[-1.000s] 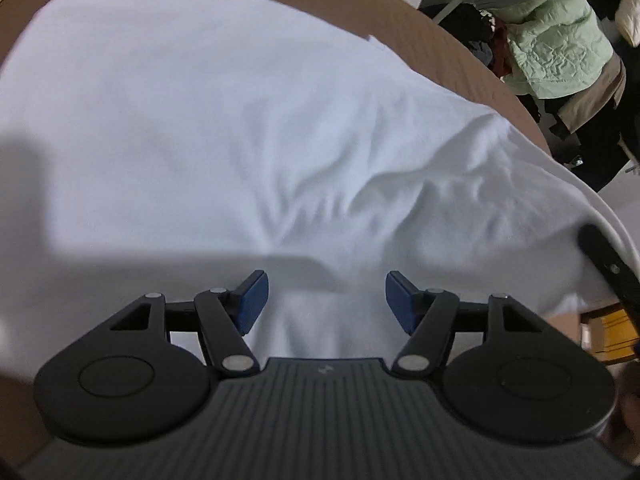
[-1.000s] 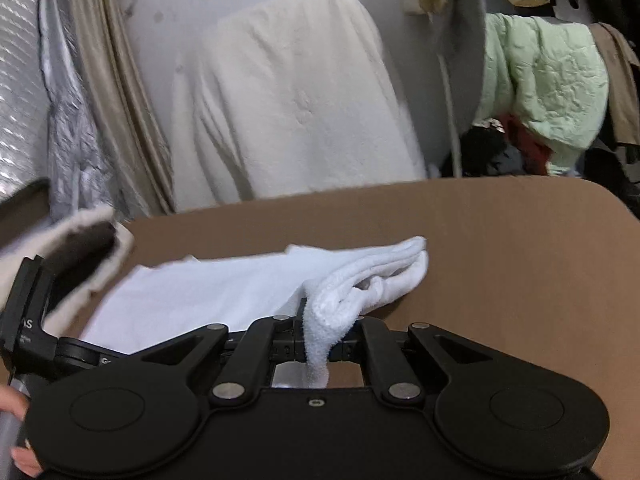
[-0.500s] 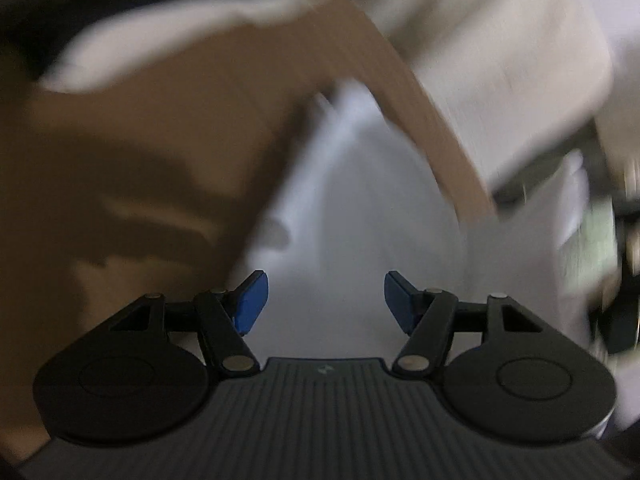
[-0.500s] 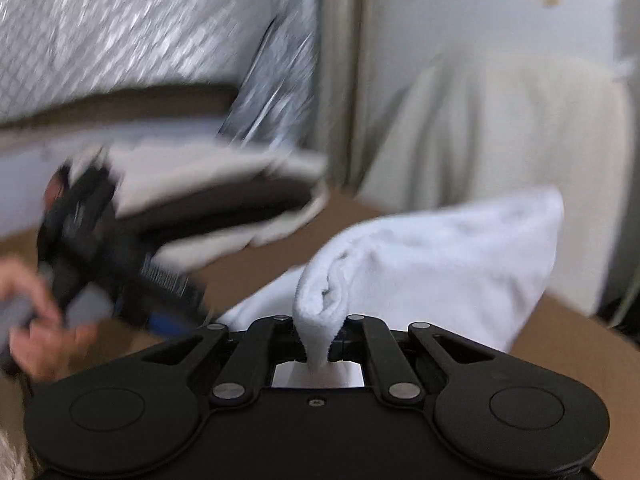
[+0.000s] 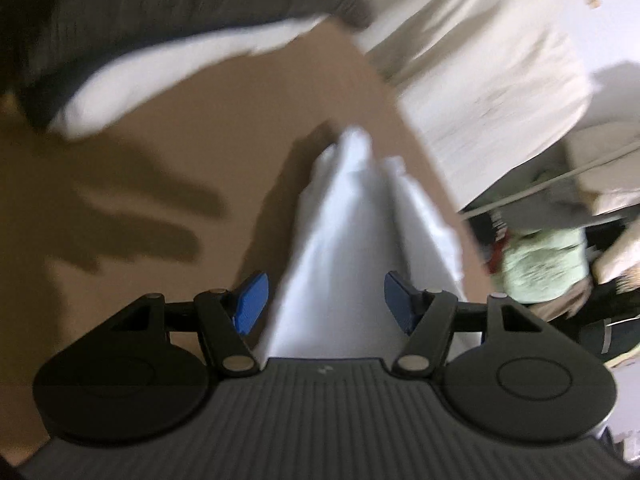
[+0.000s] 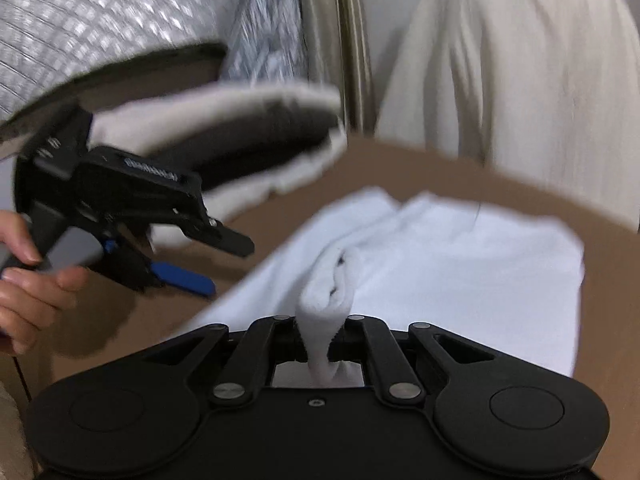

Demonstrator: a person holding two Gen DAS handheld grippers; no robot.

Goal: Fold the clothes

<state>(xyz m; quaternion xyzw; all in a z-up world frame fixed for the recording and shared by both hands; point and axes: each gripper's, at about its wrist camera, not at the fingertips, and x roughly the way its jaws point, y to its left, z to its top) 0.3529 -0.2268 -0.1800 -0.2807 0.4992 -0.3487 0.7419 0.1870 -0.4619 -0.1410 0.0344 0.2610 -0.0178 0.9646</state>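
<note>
White garment (image 5: 352,240) lies lengthwise away from left gripper (image 5: 325,307), on table (image 5: 180,160).

A brown table (image 6: 500,184) stands before a white wall (image 6: 396,8); beyond its far edge hang a cream cloth (image 6: 520,80) and silvery quilted sheeting (image 6: 100,20) (both blurred).

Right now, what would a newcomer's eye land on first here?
The white garment spread on the brown table, a bunched fold of it pinched in the shut right gripper. At left in the right wrist view, a hand holds the left gripper, its blue pads open above the cloth.
</note>
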